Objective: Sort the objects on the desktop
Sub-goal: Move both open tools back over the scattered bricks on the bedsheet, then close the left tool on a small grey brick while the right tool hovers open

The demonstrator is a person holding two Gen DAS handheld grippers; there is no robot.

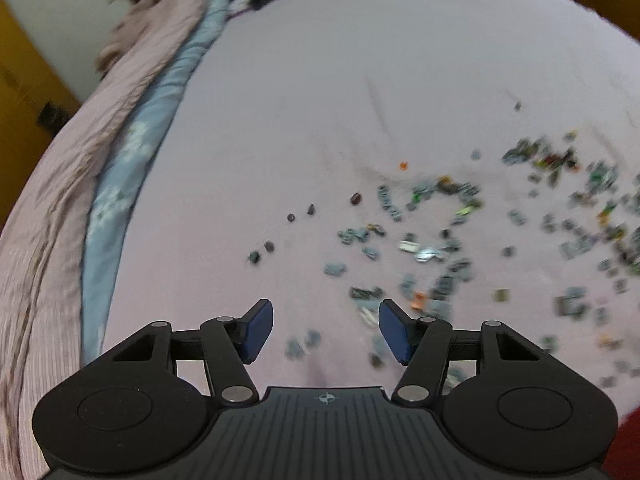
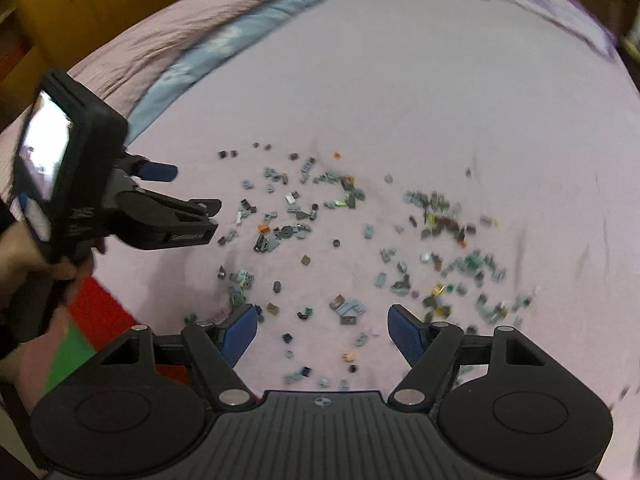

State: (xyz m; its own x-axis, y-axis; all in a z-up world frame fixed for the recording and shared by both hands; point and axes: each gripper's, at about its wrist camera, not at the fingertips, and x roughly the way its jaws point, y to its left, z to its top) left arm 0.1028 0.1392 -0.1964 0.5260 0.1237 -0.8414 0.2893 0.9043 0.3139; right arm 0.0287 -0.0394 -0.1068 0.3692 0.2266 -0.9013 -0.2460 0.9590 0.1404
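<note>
Both views look down on a bed covered by a pale pink sheet (image 1: 320, 100), with small toy bricks (image 1: 440, 240) scattered loosely over it, mostly grey with a few green, yellow and orange ones (the blur hides their finer shapes). In the left wrist view the left gripper (image 1: 326, 330) hangs above the sheet with its blue-padded fingers (image 1: 260, 330) spread wide and nothing between them; the scatter lies ahead and to its right, and a short row of dark pieces (image 1: 291, 217) runs apart from the rest at the near-left edge of the spread. A single orange piece (image 1: 403, 165) sits alone beyond the main scatter. Along the left side of the bed a pink striped blanket (image 1: 60, 200) lies bunched, with a light blue floral strip (image 1: 132, 152) between it and the sheet. In the right wrist view the right gripper (image 2: 322, 334) is likewise wide open and holding nothing, poised over the near edge of the bricks (image 2: 344, 240), with a flat grey plate (image 2: 350, 307) lying on the sheet just ahead between its fingers (image 2: 406, 334). The left gripper (image 2: 192, 192) shows at the left of this view, held in a hand (image 2: 24, 256), with a small lit screen (image 2: 44, 148) on its back. Below it, beside the bed, lies a red and green mat (image 2: 92, 320).
</note>
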